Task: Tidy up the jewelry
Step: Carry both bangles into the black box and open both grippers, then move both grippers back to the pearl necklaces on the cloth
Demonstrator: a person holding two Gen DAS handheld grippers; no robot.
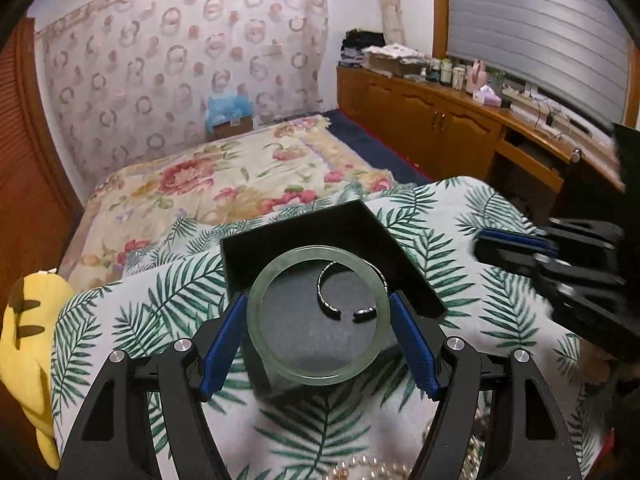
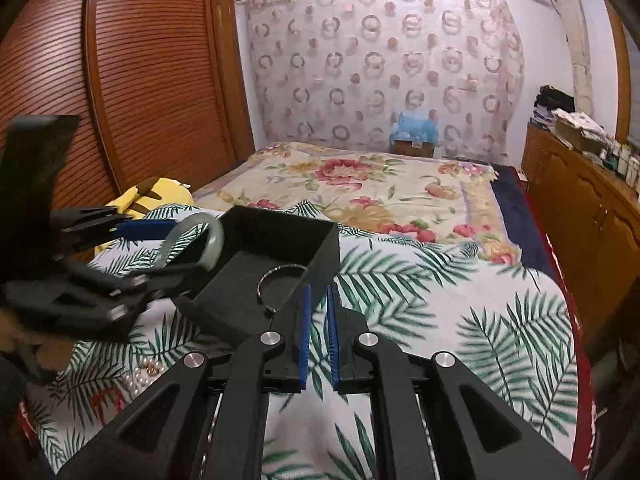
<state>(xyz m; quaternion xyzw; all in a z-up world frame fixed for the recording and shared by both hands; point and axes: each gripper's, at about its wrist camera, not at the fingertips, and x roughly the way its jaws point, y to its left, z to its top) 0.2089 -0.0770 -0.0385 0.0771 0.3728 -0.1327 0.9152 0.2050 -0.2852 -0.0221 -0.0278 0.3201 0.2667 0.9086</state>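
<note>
My left gripper [image 1: 318, 304] is shut on a pale green jade bangle [image 1: 260, 316], holding it by its sides above the near edge of an open black box [image 1: 408, 268]. A silver open cuff bracelet [image 1: 326, 300] lies inside the box and shows through the bangle. In the right wrist view the bangle [image 2: 214, 240] hangs over the box's [image 2: 320, 244] left rim, and the silver bracelet [image 2: 266, 280] lies in the box. My right gripper [image 2: 318, 292] is empty, jaws nearly together, just at the box's right front corner.
The box sits on a palm-leaf patterned cloth [image 1: 440, 220] over a raised surface by a floral bed [image 1: 224, 176]. A pearl strand [image 1: 368, 468] lies on the cloth near me, also seen in the right wrist view [image 2: 140, 376]. A yellow plush toy [image 1: 28, 320] is at left.
</note>
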